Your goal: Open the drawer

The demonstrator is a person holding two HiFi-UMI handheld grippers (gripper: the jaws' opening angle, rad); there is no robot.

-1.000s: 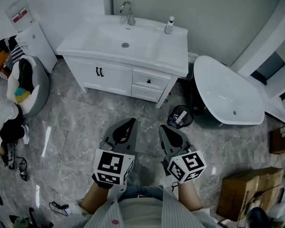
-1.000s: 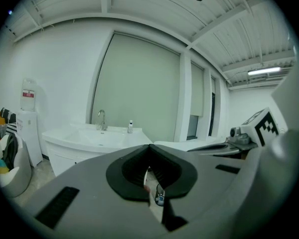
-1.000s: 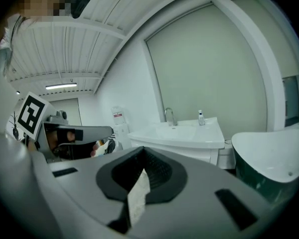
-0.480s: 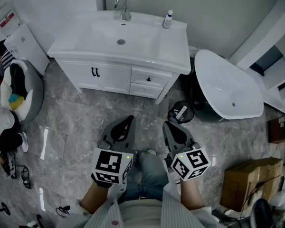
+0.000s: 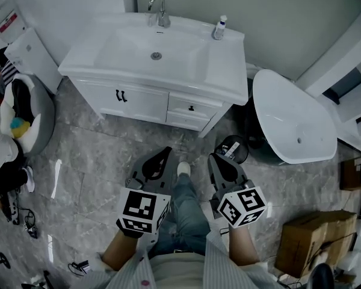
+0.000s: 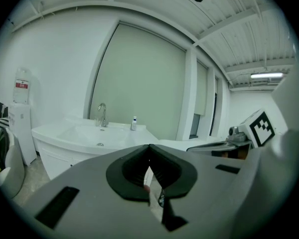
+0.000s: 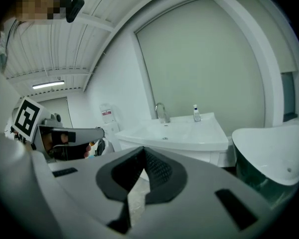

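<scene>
Nearest the person, the left gripper (image 5: 163,157) and the right gripper (image 5: 215,161) are held side by side over the grey tiled floor (image 5: 96,161). Each has its jaws pressed together at the tips with nothing between them, and both point toward the white vanity (image 5: 138,98). The drawer (image 5: 192,107) lies well ahead of both, in the right part of the vanity's front, just under the countertop's right front corner and to the right of the cabinet doors. It sits roughly between the two grippers' lines, so neither looks clearly nearer. Its front is a shallow white panel, long side running along the vanity's front edge, closed flush, with a small dark knob (image 5: 191,108) at its middle; a second front sits below.
</scene>
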